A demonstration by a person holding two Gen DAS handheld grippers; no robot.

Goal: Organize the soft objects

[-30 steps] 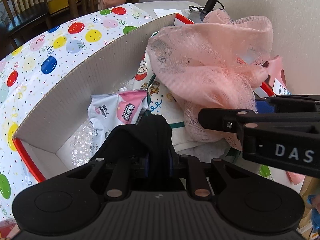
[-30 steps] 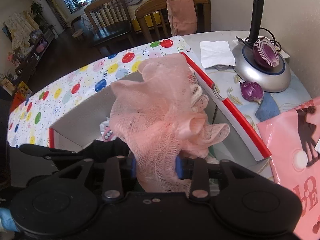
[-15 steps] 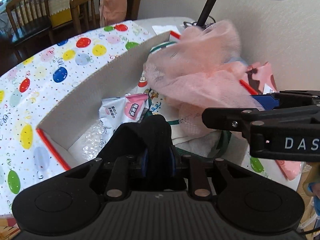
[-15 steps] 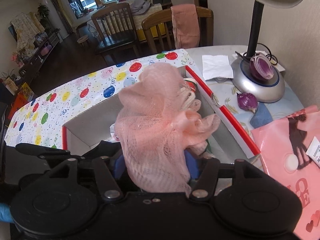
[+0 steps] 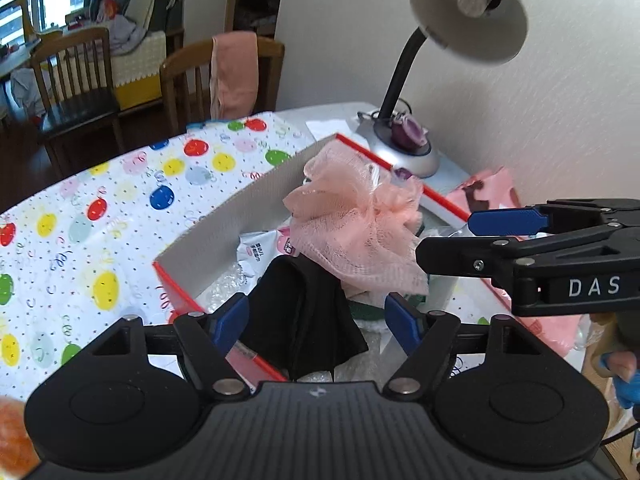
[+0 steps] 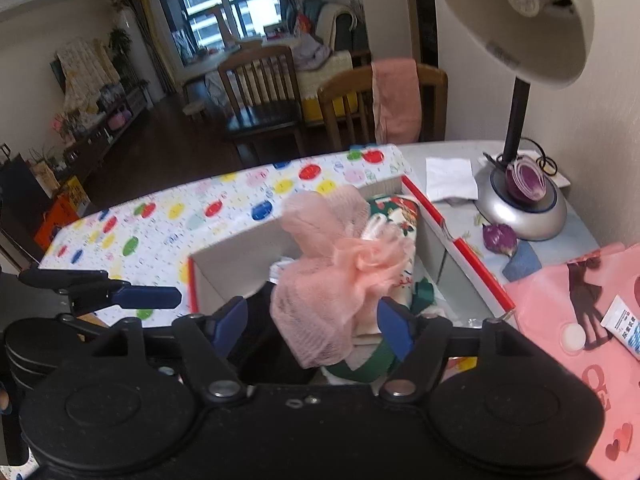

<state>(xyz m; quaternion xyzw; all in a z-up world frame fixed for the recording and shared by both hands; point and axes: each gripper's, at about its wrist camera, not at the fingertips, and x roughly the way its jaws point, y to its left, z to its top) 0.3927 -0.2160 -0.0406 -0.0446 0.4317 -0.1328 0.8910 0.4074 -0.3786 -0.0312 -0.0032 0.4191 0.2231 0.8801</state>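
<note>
On the left, the balloon-patterned lid (image 5: pixel 120 208) lies flat beside the box (image 5: pixel 224 220), touching its left wall. The left gripper (image 5: pixel 320 320) stands wide; its jaws have just been opening, and the black cloth (image 5: pixel 304 316) sits loose between them, no pad pressing on it, draped over the box's near left corner with its lower end hanging across the red rim. Further right, the pink mesh sponge (image 6: pixel 336 280) rests on top of the printed cloth (image 6: pixel 396 216) in the middle of the box. The right gripper (image 6: pixel 312 328) is likewise wide, its jaws having just been opening, with the sponge between the fingers but apparently free of them.

I judge this to be the release step: both soft things are dropped into the box. The next move calls for lifting both grippers clear without snagging mesh or cloth, and perhaps nudging the black cloth fully inside.

Room is tight to the right: the lamp (image 6: pixel 520 208) and the pink bag (image 6: pixel 560 320) sit near the box's right wall, and the lamp head hangs overhead. The lid side is freer.
</note>
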